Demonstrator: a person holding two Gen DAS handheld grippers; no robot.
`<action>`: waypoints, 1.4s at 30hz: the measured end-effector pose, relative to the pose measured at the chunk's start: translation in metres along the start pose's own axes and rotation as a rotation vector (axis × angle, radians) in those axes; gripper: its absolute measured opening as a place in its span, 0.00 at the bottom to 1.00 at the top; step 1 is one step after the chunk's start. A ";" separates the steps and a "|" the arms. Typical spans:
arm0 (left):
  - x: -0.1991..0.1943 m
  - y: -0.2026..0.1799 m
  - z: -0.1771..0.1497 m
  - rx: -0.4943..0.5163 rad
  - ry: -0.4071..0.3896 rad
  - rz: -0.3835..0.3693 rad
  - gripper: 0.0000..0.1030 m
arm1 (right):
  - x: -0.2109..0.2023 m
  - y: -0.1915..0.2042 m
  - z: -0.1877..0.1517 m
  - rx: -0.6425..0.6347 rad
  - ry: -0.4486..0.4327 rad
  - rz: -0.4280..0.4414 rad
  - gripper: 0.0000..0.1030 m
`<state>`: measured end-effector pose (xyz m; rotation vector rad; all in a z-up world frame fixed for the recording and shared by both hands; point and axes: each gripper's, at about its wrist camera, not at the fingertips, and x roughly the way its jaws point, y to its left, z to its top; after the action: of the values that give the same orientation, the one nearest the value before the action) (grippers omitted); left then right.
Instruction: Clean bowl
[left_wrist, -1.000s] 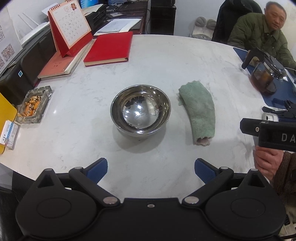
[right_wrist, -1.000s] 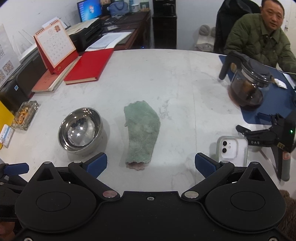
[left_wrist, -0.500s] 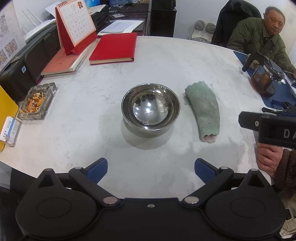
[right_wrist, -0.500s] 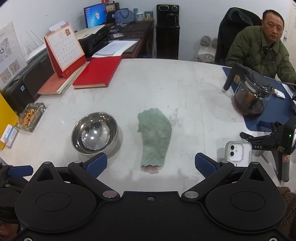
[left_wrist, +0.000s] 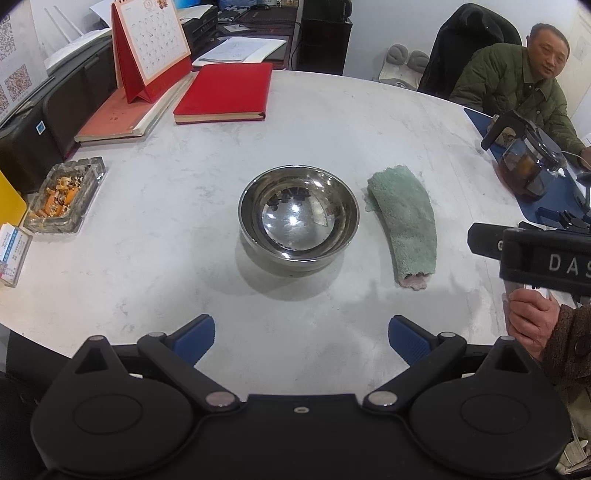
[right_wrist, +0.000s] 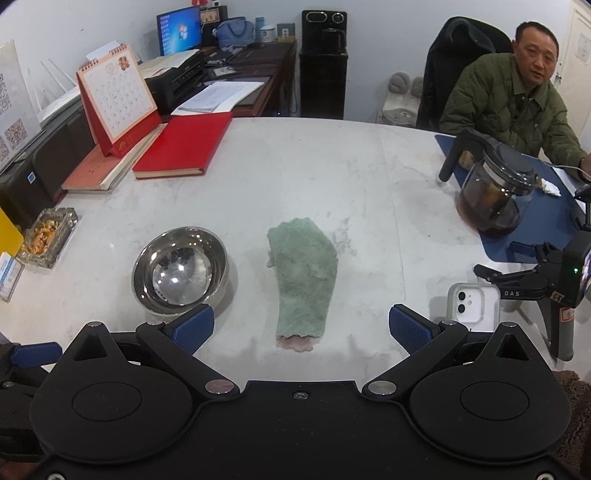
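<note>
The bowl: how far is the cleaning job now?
Nothing looks done yet. The steel bowl stands on the marble table with dark bits still inside. The green cloth lies flat beside it, untouched. Both the left tongs and the right tongs are open and empty. Left to do: take the cloth, steady the bowl, wipe it.

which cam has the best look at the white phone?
Right wrist view: the white phone stands near the table edge, camera lenses facing us, beside the gripper's right-hand fingers. The left wrist view shows none of it; the other handheld gripper's body fills that side.
</note>
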<state>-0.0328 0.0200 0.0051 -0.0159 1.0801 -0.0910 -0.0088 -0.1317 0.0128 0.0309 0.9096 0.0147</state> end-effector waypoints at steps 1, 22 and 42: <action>0.001 0.000 0.001 0.002 0.001 -0.002 0.98 | 0.001 0.001 0.000 -0.002 0.001 -0.001 1.00; 0.012 -0.009 0.010 0.031 0.016 -0.016 0.98 | 0.013 0.006 0.001 -0.009 0.015 -0.008 1.00; 0.012 -0.009 0.009 0.035 0.021 -0.017 0.98 | 0.011 0.003 0.003 -0.007 0.018 -0.007 1.00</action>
<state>-0.0201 0.0102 -0.0008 0.0071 1.0991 -0.1252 -0.0002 -0.1281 0.0060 0.0211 0.9281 0.0121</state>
